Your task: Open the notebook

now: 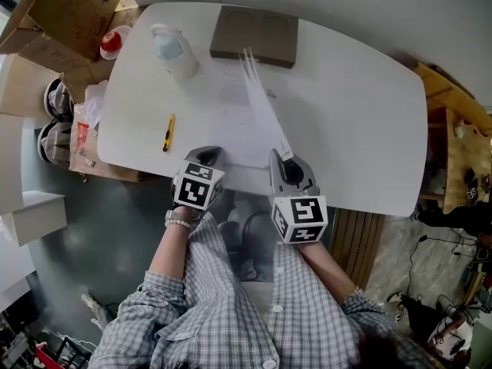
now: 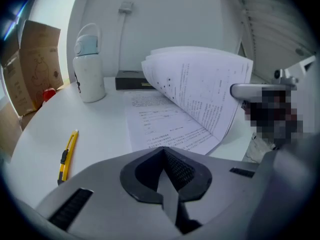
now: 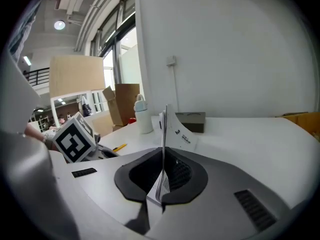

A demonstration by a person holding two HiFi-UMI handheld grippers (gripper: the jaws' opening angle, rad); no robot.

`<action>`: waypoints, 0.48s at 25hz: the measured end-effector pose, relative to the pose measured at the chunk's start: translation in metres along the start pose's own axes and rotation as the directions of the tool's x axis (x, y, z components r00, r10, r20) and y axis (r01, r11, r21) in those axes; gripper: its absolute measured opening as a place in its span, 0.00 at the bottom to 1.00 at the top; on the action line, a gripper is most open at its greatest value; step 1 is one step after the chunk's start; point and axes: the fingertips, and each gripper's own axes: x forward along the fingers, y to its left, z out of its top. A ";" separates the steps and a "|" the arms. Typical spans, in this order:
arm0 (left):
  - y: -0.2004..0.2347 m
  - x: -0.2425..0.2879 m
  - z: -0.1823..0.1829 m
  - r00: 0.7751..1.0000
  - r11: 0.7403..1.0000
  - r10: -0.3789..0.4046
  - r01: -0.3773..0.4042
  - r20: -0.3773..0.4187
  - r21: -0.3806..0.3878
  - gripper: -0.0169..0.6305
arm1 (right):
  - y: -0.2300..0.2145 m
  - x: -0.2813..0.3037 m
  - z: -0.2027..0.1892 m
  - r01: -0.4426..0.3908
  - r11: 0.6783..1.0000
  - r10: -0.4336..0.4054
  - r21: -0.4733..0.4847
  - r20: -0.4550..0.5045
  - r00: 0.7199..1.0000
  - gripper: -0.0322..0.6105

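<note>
White notebook (image 1: 238,110) pages fan up from the desk (image 1: 361,106) just ahead because your right hand-held gripper (image 3: 162,179) grasps a sheaf, while your left hand-held gripper (image 2: 165,184), clenched on nothing visible, sits low beside it, probably to steady the underlying page.

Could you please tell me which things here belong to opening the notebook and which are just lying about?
In the job: notebook, some pages pinched and lifted by the right gripper; left gripper, shut, by its near edge.
Lying about: white bottle, yellow utility knife, brown box, cardboard carton.
</note>
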 end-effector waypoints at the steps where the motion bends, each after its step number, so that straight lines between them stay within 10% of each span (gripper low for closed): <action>1: 0.001 0.001 -0.001 1.000 1.000 0.007 -0.007 -0.006 0.011 0.04 | -0.007 -0.005 0.000 0.023 1.000 -0.023 0.019 0.002 1.000 0.09; 12: -0.004 0.003 0.004 0.999 0.995 0.026 -0.024 -0.020 0.100 0.04 | -0.095 -0.041 -0.062 0.320 0.902 -0.293 0.290 -0.134 0.947 0.10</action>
